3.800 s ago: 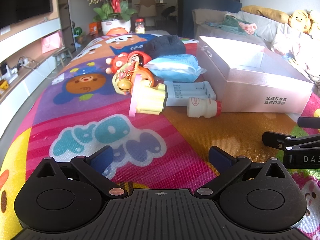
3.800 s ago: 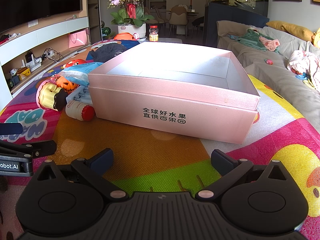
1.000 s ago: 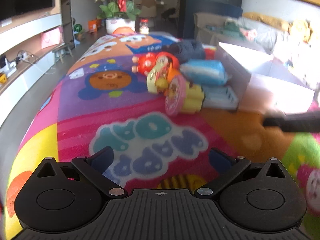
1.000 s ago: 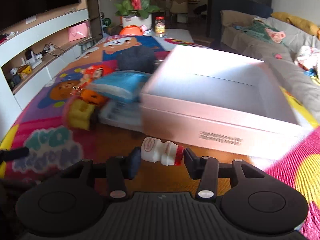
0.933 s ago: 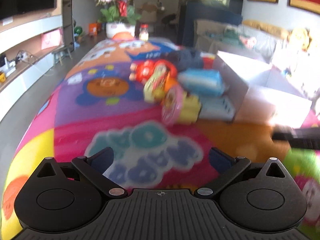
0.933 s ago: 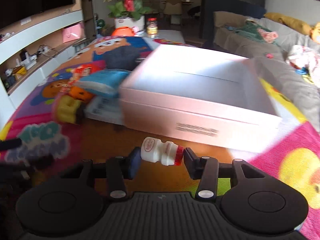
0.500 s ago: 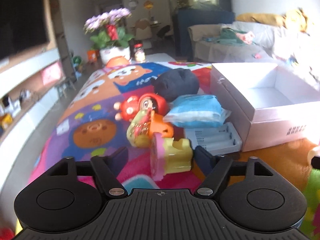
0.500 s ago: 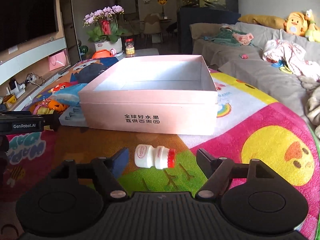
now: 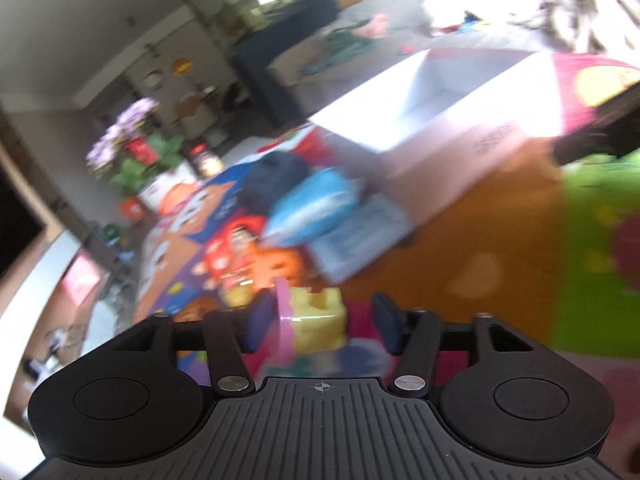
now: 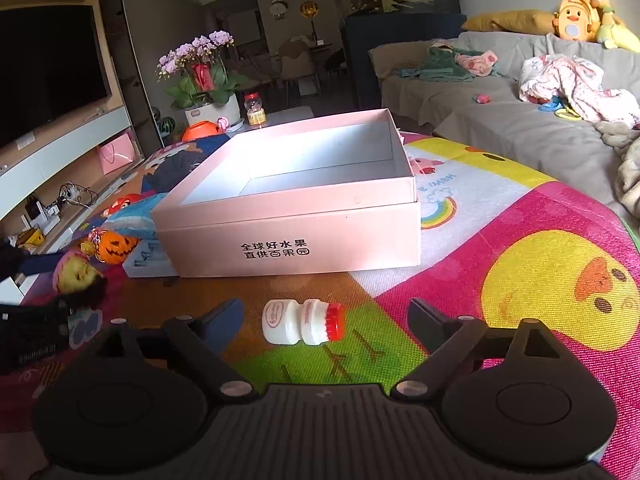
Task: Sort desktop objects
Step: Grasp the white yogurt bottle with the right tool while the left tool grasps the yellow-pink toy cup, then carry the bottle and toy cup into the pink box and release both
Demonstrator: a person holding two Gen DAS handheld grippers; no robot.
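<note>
Left wrist view, blurred: left gripper [image 9: 318, 326] has its jaws around the yellow-and-pink toy [image 9: 314, 322], the pad beside the pink disc looking in contact, the other with a gap; jaws not yet clamped, so far as I can tell. Pink box [image 10: 296, 220] stands open and bare inside. Right gripper [image 10: 326, 320], jaws wide apart, brackets the small white bottle [image 10: 302, 322] lying on its side on the mat [image 10: 520, 280], in front of the box. Advice: close squarely on the toy's yellow body, not the thin disc; lift clear of the pumpkin toy [image 10: 116, 246] before crossing to the box.
</note>
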